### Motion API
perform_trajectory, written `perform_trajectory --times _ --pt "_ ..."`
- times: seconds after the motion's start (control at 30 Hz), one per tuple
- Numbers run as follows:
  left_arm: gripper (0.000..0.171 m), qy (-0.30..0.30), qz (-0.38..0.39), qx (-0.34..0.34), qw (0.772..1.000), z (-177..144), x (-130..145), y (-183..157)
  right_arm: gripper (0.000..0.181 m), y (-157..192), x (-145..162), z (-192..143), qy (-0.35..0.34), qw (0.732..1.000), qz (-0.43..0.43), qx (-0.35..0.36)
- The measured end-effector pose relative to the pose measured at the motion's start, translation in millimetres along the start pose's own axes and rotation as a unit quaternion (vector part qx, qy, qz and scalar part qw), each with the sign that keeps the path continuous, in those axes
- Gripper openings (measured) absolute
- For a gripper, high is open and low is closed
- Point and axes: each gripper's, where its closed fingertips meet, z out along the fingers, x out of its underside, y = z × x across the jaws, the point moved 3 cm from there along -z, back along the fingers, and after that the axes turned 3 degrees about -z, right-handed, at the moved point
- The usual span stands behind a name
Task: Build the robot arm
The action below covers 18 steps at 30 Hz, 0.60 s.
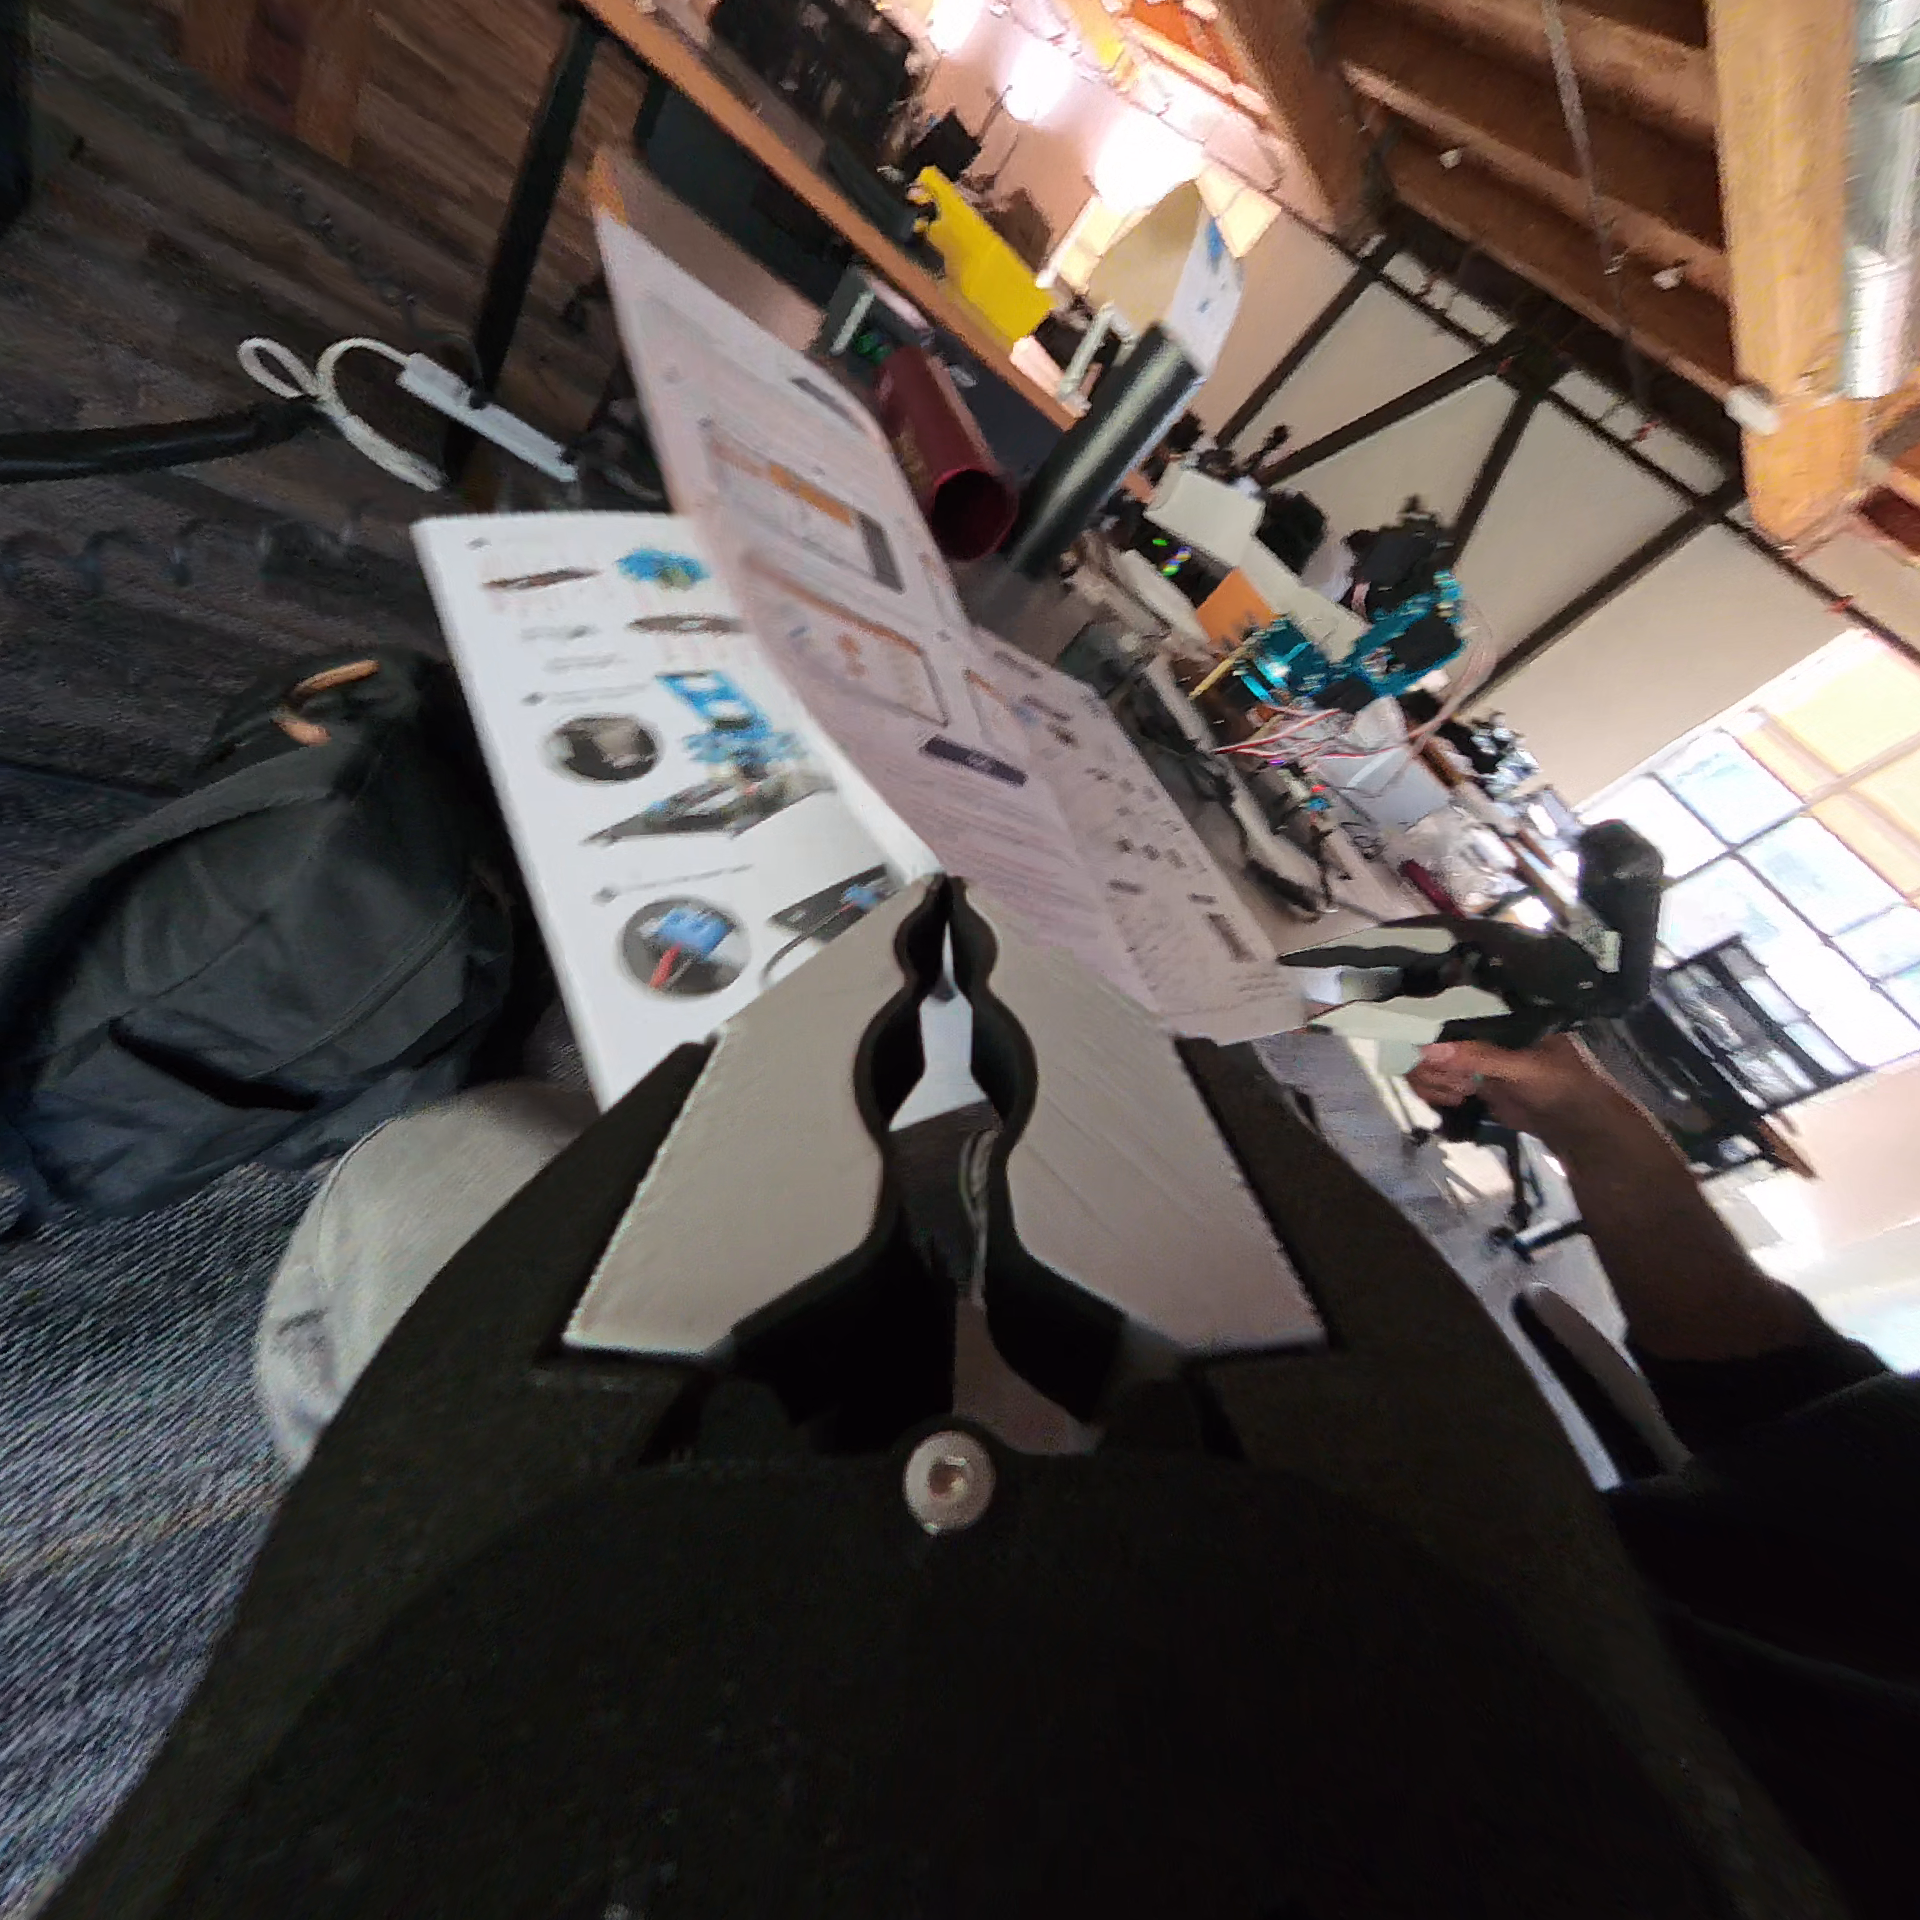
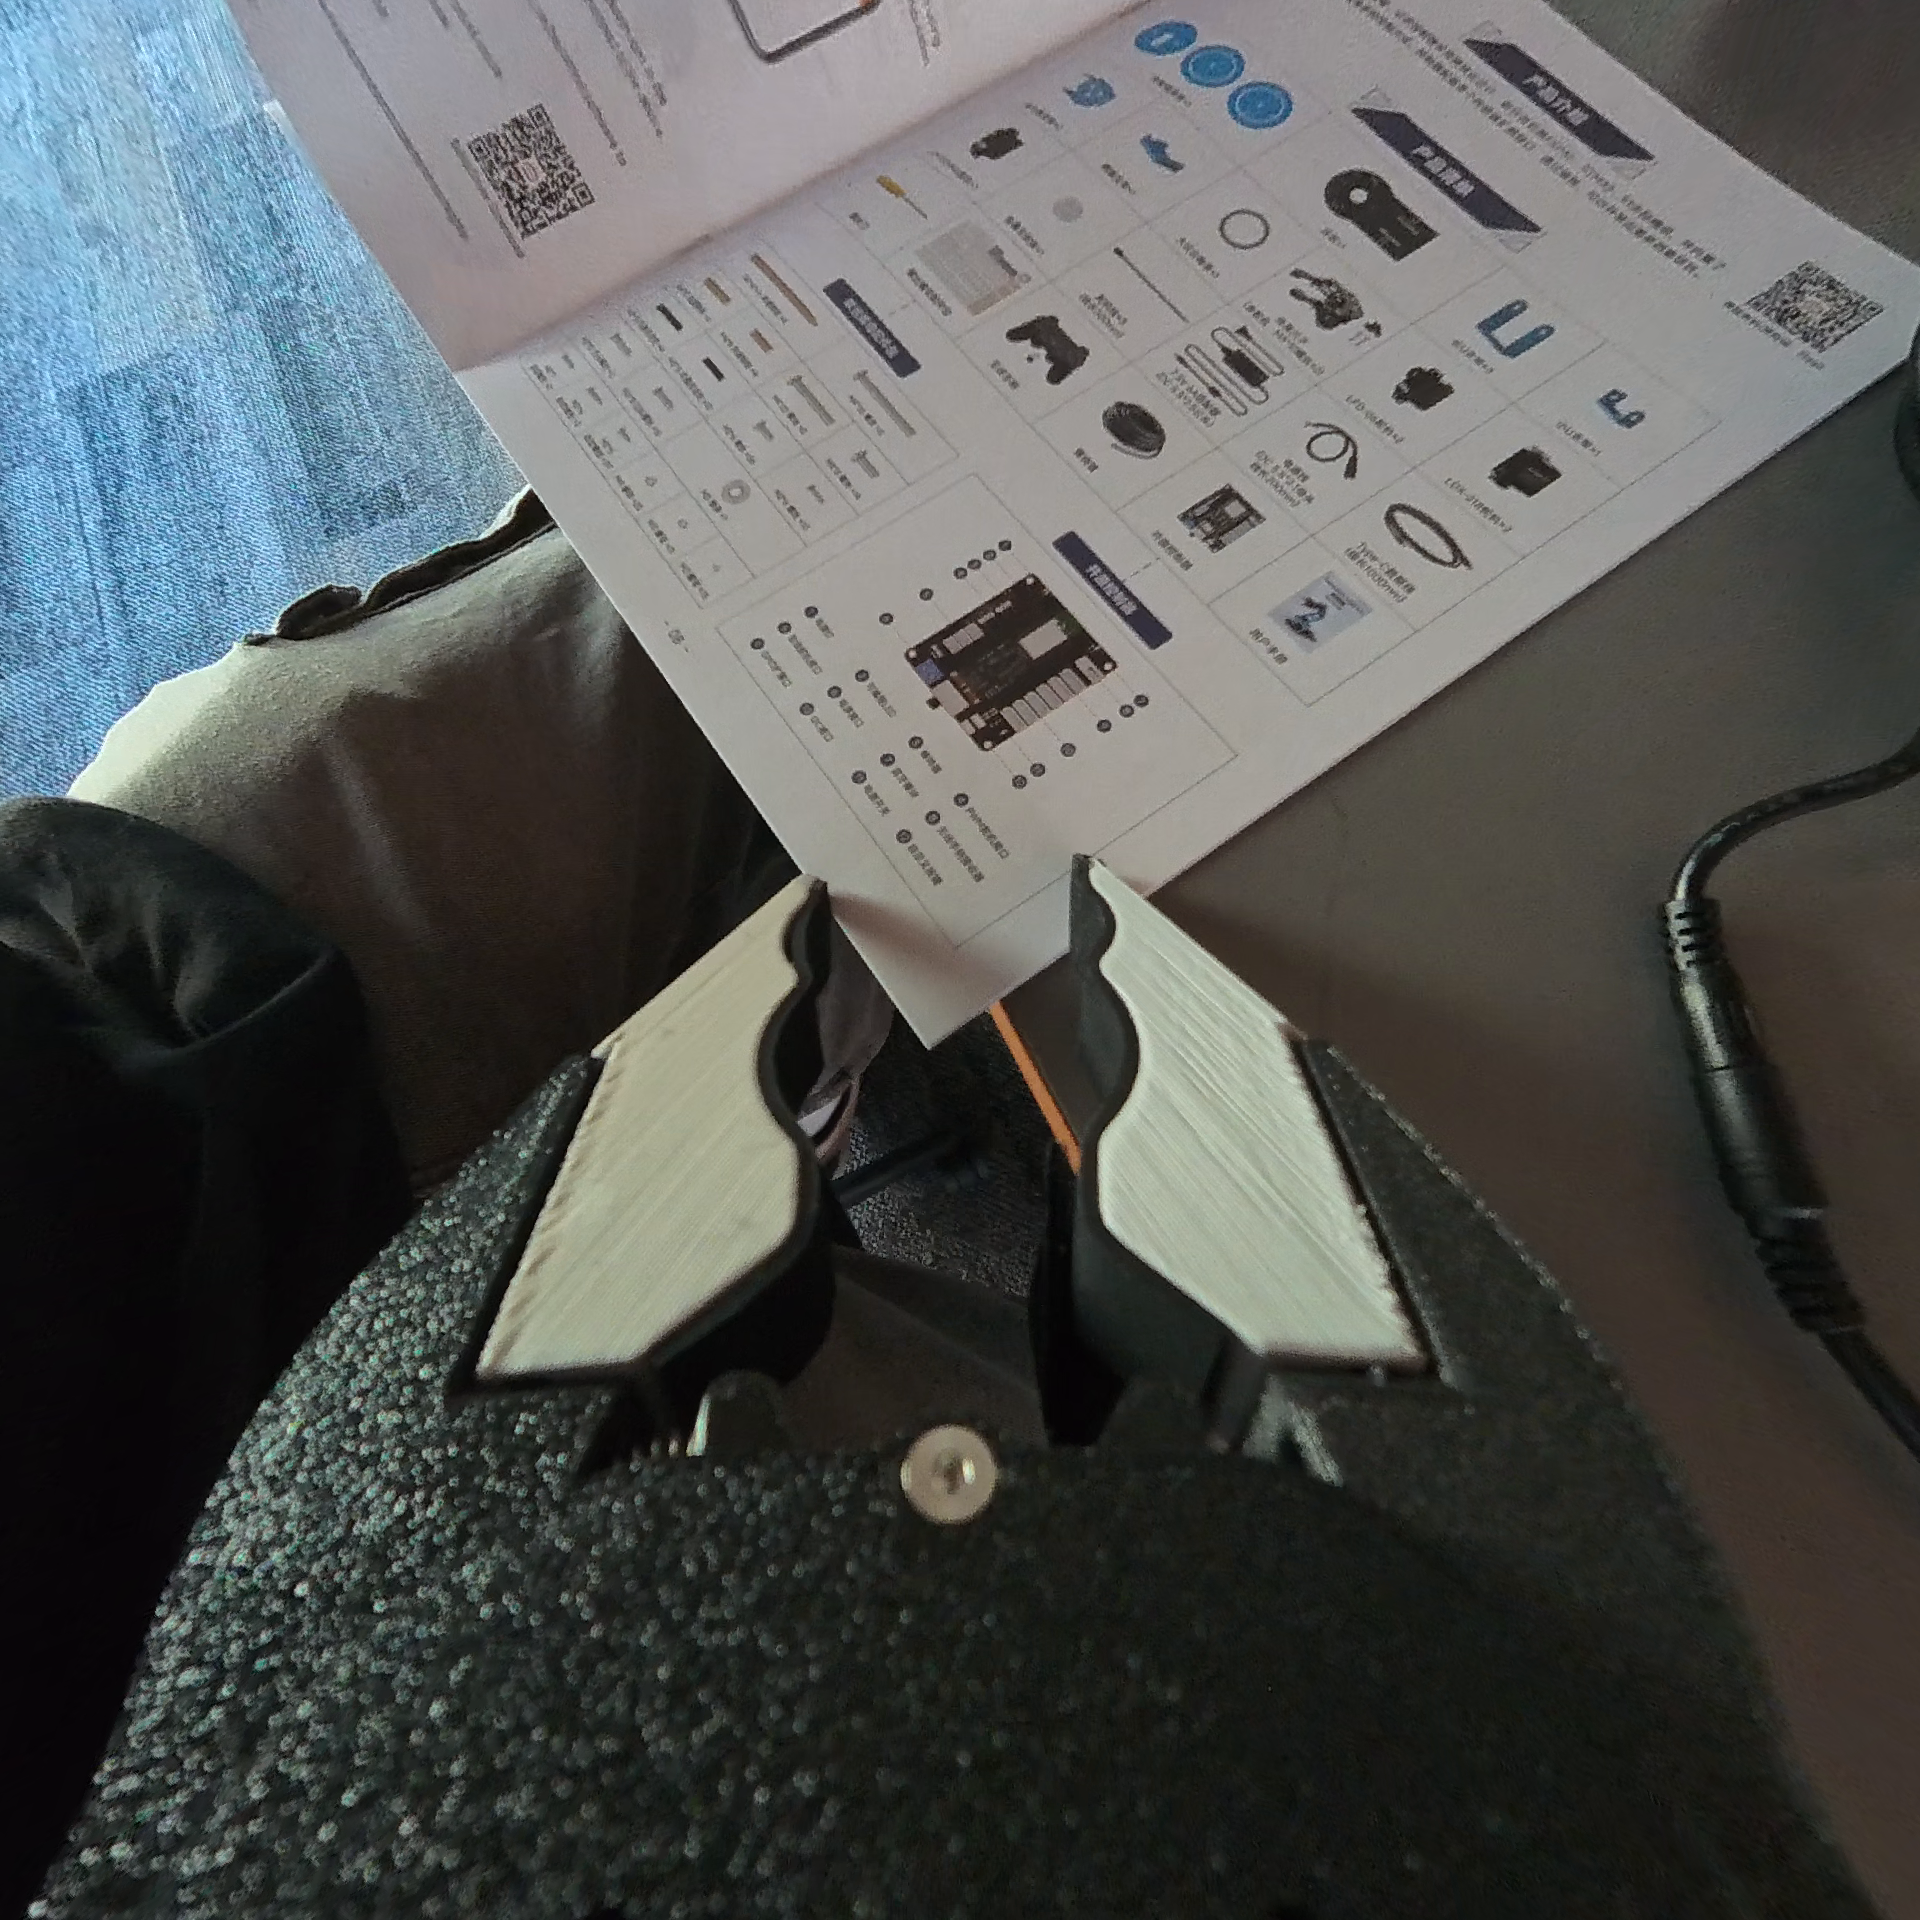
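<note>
The left gripper (image 1: 948, 914) pinches a lifted page of the white illustrated booklet (image 2: 1039, 468); the right gripper (image 2: 948, 883) gapes, straddling its corner.

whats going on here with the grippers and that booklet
A person is working an open printed booklet with two hand-held grippers at a dark table. The left gripper has its fingers closed at the lower edge of a page that stands lifted off the booklet. The right gripper is open, its fingers straddling the booklet's near corner without pinching it. A black cable lies on the table to the right of that gripper.
</note>
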Motion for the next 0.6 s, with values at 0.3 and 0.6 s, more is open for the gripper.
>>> perform_trajectory --times 0.3,0.6 --pt "0.000 0.113 0.163 0.125 0.972 126 2 -115 0.046 -1 -1 2 -0.005 1.000 -0.008 0.000" --pt "0.000 0.081 0.106 -0.053 0.990 60 0 -43 0.046 2 -1 -1 -0.006 1.000 0.002 -0.005"
